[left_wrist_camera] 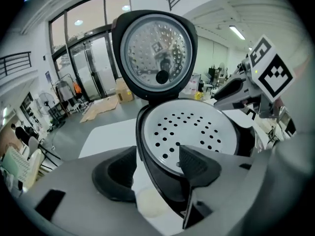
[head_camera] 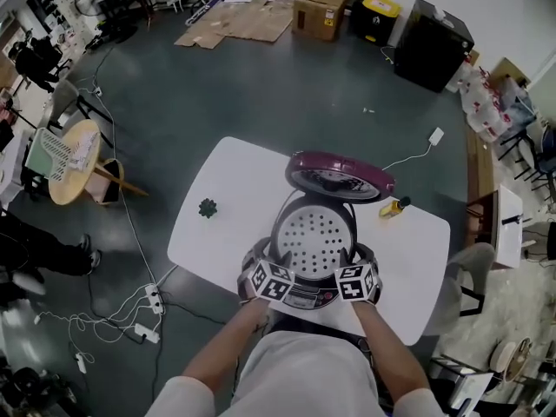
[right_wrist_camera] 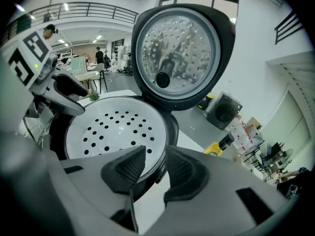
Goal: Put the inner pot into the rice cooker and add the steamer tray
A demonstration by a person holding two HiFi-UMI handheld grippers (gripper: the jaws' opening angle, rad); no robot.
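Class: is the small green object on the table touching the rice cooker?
Apart. The head view shows bare white table between the small green object and the rice cooker.

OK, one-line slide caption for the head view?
Steamer tray seated in the open rice cooker on a white table; left gripper and right gripper open at its front rim.

Bright, even indoor light; fisheye edges warp, corners go black.
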